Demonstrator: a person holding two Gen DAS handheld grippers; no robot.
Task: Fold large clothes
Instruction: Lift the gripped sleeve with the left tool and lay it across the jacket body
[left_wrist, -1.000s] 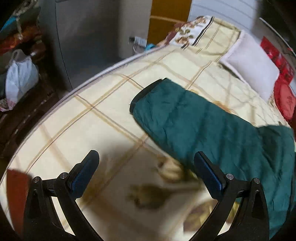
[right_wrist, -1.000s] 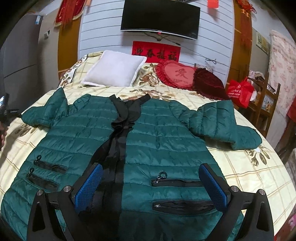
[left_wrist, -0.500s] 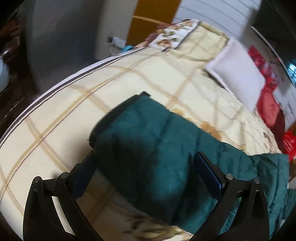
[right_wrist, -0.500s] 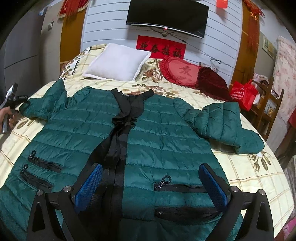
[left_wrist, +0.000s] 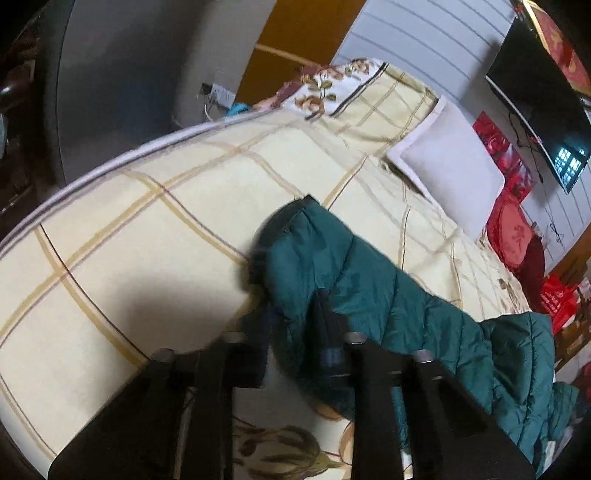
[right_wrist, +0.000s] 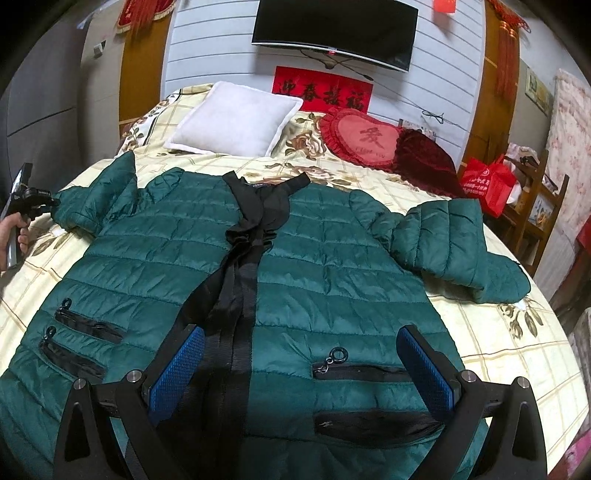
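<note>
A dark green quilted jacket (right_wrist: 314, 258) lies front up on the bed, with a black zipper band down its middle and zipped pockets near the hem. My right gripper (right_wrist: 299, 365) is open and hovers above the hem, empty. My left gripper (left_wrist: 295, 332) is shut on the jacket's left sleeve (left_wrist: 332, 266) near its cuff, and the sleeve lifts off the bedspread. From the right wrist view the left gripper (right_wrist: 50, 206) shows at the far left, at the sleeve end. The right sleeve (right_wrist: 454, 240) lies bent on the bedspread.
The bed (right_wrist: 498, 350) has a cream checked floral bedspread. A white pillow (right_wrist: 236, 118), a red heart cushion (right_wrist: 362, 136) and a dark red cushion (right_wrist: 424, 158) lie at the head. A red bag (right_wrist: 487, 181) and wooden chair stand right. A TV hangs above.
My left gripper moved forward onto the sleeve cuff and closed on it. My right gripper stayed open and drifted slightly closer over the hem.
</note>
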